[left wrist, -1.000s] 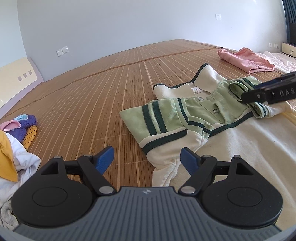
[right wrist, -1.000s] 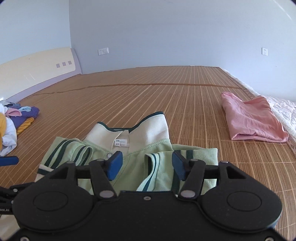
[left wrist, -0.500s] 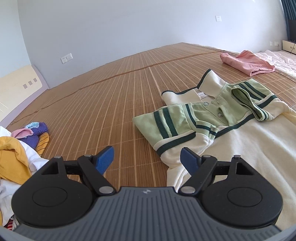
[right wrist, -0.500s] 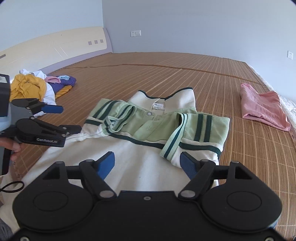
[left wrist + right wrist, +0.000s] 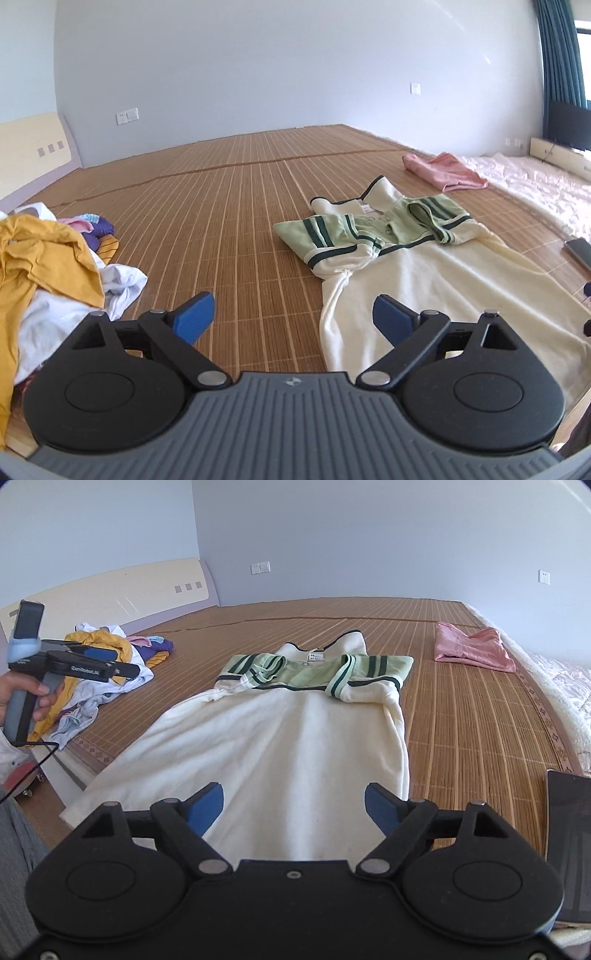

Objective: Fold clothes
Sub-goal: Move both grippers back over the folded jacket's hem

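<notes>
Both grippers wide open and empty, left gripper [image 5: 293,314] and right gripper [image 5: 293,805] near cream polo dress [image 5: 288,738]; only right view shows the person's hand [image 5: 22,698].

Showing black linkage arms, silver pivot screws and blue pads [image 5: 205,806] on the right gripper [image 5: 293,806]; wearing grey trousers [image 5: 16,845].

Pale blue-grey walls [image 5: 277,74] are seen, fitted with white switch plates [image 5: 126,116] and a socket [image 5: 543,576]. A woven bamboo mat [image 5: 229,206] is spread over the bed. A cream headboard [image 5: 129,587] is set along one side. Dark teal curtains [image 5: 561,51] are hung at a bright window, beside what may be a dark screen [image 5: 569,125].
</notes>
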A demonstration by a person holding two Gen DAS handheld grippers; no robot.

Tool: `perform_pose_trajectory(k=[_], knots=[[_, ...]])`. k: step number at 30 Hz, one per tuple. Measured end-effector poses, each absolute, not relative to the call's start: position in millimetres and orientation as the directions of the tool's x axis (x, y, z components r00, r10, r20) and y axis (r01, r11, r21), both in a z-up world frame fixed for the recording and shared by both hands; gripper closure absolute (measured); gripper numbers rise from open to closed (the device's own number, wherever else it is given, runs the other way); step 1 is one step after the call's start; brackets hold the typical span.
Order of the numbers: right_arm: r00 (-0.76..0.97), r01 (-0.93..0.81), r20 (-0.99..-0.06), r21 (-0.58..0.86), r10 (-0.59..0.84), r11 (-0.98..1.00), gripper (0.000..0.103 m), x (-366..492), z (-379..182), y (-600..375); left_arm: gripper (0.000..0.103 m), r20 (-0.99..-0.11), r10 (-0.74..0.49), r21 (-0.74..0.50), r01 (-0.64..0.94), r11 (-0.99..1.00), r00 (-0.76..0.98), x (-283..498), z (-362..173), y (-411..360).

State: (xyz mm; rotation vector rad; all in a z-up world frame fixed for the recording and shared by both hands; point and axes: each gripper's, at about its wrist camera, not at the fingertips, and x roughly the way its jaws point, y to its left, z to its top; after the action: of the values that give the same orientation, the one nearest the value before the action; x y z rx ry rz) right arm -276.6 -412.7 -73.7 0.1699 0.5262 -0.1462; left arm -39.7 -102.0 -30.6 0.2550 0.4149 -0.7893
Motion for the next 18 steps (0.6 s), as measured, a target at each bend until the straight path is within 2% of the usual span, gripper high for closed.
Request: perform_pose_trajectory(k=[5, 10, 12, 18], knots=[[0.855, 0.193, -0.51, 0.142, -0.095, 0.971, 0.014, -281.1, -83.9, -412.7, 0.003, -0.543, -0.636, 0.029, 0.77, 0.637, 0.547, -86.8, -47.9, -100.2], [0.862, 0.193, -0.499, 0.161, -0.089, 0.968, 0.009, -285.0, -89.2, -413.1, 0.003, -0.658, -0.591, -0.029, 0.768, 0.64, 0.467, -108.0, -93.7, -128.4], [0.865, 0.193, -0.494, 0.168, -0.087, 0.967, 0.002, -286.6, -91.3, -413.2, 0.003, -0.674, -0.557, -0.031, 0.734, 0.678, 0.486, -107.4, -107.0, -133.4], [0.871, 0.199, -0.486, 0.203, -0.077, 0.959, 0.001, -290.9, -99.1, -416.6, 0.003, -0.676, -0.558, -0.098, 0.691, 0.716, 0.482, -98.0, -124.6, -135.2]])
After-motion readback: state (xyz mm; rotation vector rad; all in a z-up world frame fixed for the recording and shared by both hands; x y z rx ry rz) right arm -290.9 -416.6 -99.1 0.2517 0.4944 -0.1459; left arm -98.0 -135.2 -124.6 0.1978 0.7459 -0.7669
